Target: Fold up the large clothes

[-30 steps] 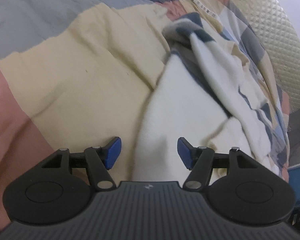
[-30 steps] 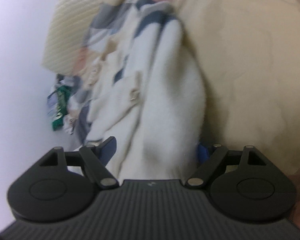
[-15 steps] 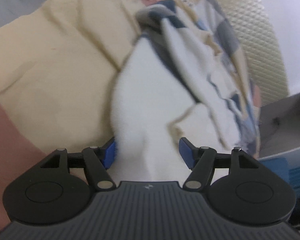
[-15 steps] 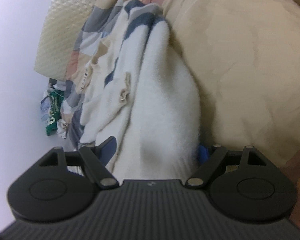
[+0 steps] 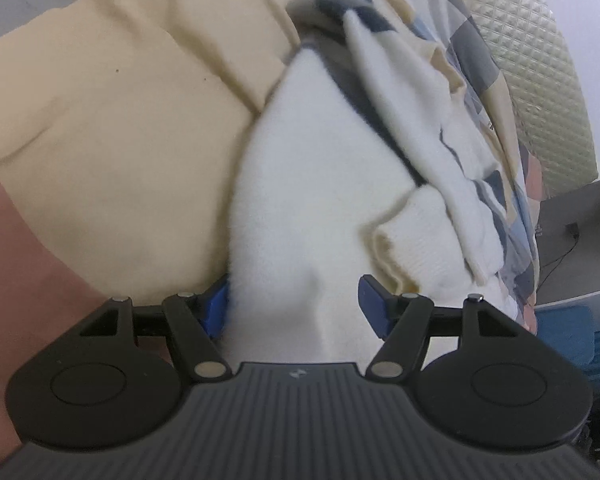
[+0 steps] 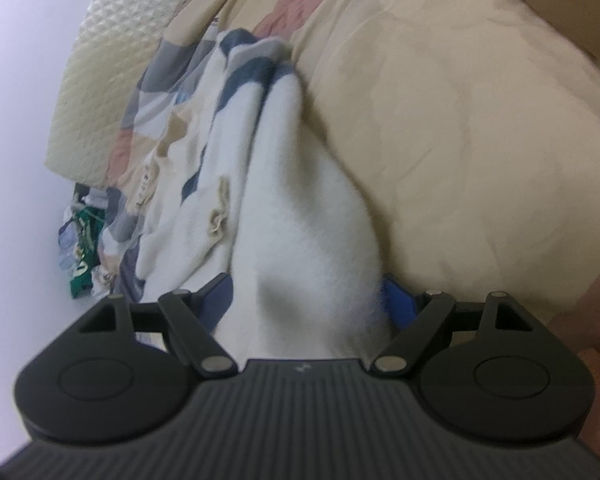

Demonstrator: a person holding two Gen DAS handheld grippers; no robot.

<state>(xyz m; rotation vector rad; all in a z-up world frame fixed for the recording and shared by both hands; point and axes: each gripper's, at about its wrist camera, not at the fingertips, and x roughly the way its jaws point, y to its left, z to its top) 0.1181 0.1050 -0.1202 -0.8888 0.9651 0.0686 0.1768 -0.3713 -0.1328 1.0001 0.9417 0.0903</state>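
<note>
A fluffy white garment [image 5: 320,184] with navy and grey stripes at its far end lies bunched in a long ridge on the patchwork bedcover [image 5: 112,128]. My left gripper [image 5: 294,306] is open, and a fold of the garment sits between its blue pads without being pinched. A ribbed cream cuff [image 5: 396,248] lies just ahead of its right fingertip [image 5: 374,304]. My right gripper [image 6: 308,304] is also open, and the same garment's [image 6: 300,216] thick white ridge fills the gap and brushes both pads. A row of cream toggles [image 6: 220,208] runs down the garment left of the ridge.
A quilted cream headboard [image 5: 536,72] stands behind the garment, also seen as headboard [image 6: 104,64]. A grey box [image 5: 580,240] and blue bin sit beside the bed. Crumpled clothes [image 6: 80,240] lie on the floor. A hand [image 6: 596,332] holds the right gripper.
The left gripper has pushed forward into the garment, so the white fold now sits between its pads. The right view has tilted slightly, while the ridge stays between its jaws.
</note>
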